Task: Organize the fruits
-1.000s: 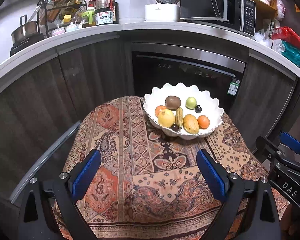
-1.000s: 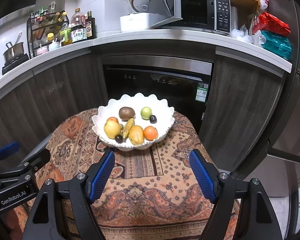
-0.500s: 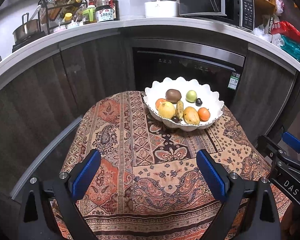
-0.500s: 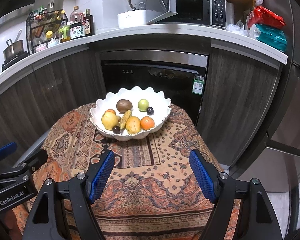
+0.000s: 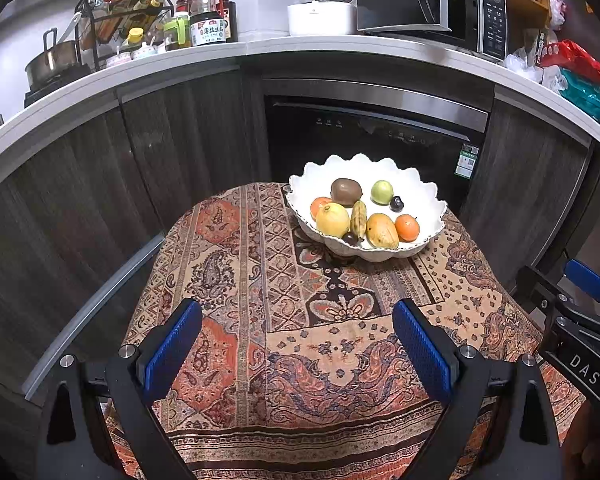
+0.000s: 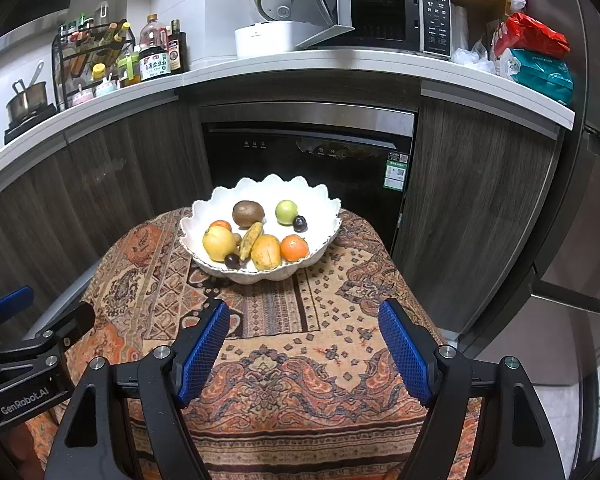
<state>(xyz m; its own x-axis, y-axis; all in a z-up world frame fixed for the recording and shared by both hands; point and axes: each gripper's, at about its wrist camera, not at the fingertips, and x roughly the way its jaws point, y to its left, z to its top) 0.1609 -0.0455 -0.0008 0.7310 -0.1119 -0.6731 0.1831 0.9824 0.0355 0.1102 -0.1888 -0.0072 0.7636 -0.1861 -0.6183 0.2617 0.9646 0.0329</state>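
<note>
Both grippers, left (image 5: pixel 296 354) and right (image 6: pixel 304 348), were spread wide and empty above the table's (image 5: pixel 340 360) near edge. The white bowl (image 5: pixel 424 196) of fruits (image 5: pixel 366 216) sat at the far edge, well apart from both.

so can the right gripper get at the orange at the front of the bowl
Probably yes: the right gripper is open, and the orange sits exposed near the bowl's front rim with only bare cloth between.

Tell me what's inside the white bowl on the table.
The bowl holds a kiwi, green apple, two oranges, lemon, mango, banana and two dark plums. Anything beneath them is hidden.
</note>
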